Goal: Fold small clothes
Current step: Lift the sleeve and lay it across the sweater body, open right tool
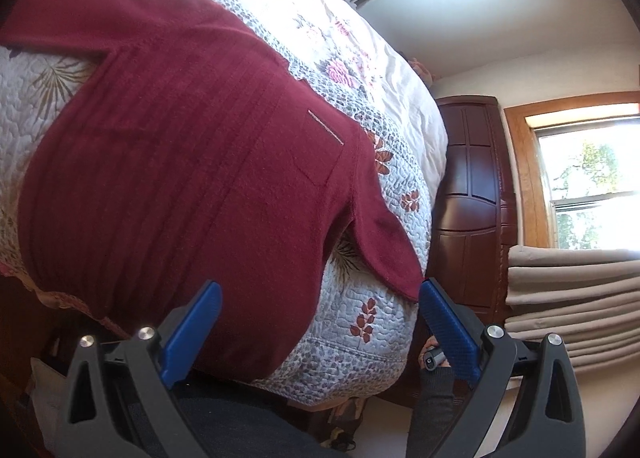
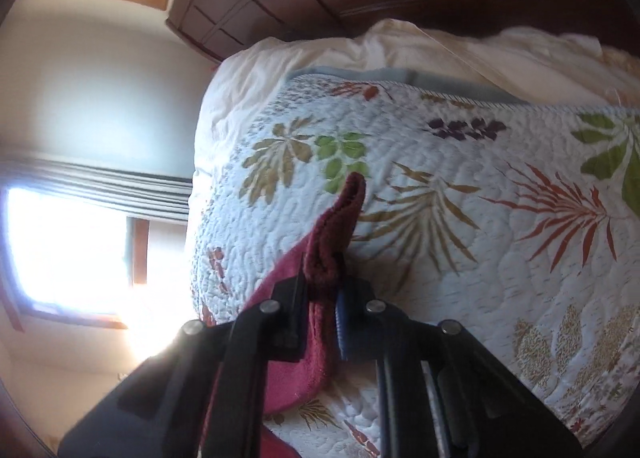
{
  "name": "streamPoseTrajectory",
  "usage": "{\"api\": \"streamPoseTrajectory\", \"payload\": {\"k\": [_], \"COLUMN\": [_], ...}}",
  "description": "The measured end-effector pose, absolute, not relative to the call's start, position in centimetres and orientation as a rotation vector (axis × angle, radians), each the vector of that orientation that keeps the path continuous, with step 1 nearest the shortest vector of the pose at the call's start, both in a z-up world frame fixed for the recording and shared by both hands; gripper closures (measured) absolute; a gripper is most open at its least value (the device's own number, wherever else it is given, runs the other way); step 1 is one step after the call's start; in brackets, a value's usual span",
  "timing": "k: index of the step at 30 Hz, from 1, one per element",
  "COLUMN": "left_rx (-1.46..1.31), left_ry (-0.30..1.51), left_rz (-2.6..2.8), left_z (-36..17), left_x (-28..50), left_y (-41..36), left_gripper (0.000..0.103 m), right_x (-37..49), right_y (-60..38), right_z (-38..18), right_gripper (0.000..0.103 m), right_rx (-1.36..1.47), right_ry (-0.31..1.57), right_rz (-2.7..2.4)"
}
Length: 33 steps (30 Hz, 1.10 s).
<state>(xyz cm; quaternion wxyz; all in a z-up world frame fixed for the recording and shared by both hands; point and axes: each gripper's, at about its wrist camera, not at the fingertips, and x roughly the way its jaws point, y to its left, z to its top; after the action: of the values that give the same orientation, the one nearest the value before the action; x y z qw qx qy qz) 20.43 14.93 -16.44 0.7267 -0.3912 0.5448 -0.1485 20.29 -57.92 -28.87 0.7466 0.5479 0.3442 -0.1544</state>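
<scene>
A dark red knit shirt point(image 1: 180, 162) with a chest pocket lies spread flat on the floral quilt point(image 1: 360, 322) in the left wrist view, one short sleeve point(image 1: 384, 246) pointing toward the bed's edge. My left gripper point(image 1: 320, 298) hangs open just above the shirt's lower part, its blue pads wide apart and holding nothing. In the right wrist view my right gripper point(image 2: 322, 286) is shut on a bunched fold of the red shirt point(image 2: 336, 226), which sticks up past the fingers over the quilt point(image 2: 460, 186).
A dark wooden headboard point(image 1: 468, 194) stands past the bed's end. Windows point(image 1: 592, 186) and folded beige blinds point(image 1: 568, 306) are behind it. A sleeved hand point(image 1: 434, 370) grips a handle below the bed edge. White bedding point(image 2: 460, 50) lies beyond the quilt.
</scene>
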Motion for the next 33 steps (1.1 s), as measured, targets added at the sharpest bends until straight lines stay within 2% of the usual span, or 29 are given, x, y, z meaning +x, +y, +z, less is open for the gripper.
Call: {"api": "streamPoseTrajectory", "payload": {"k": [5, 10, 17, 24, 33], "left_rx": [-0.894, -0.888, -0.939, -1.052, -1.113], "left_ry": [1.126, 1.128, 1.143, 1.107, 1.038], "left_rz": [-0.346, -0.446, -0.488, -0.522, -0.556], "left_z": [-16.3, -15.9, -16.5, -17.4, -18.2], "left_x": [20.9, 22.4, 23.9, 25.5, 28.9], "left_y": [17.4, 18.9, 22.3, 26.7, 30.0], "left_gripper": [0.004, 0.004, 0.004, 0.004, 0.004], "right_x": [23.2, 26.5, 30.8, 34.1, 37.4], "right_y": [-53.4, -47.1, -35.0, -21.4, -7.0], "right_z": [-20.2, -12.0, -5.0, -4.1, -10.9], "right_gripper": [0.093, 0.093, 0.093, 0.093, 0.093], "right_rx": [0.987, 0.783, 0.529, 0.31, 0.166], "right_ry": [0.693, 0.649, 0.643, 0.69, 0.851], "right_rz": [-0.266, -0.186, -0.054, 0.073, 0.184]}}
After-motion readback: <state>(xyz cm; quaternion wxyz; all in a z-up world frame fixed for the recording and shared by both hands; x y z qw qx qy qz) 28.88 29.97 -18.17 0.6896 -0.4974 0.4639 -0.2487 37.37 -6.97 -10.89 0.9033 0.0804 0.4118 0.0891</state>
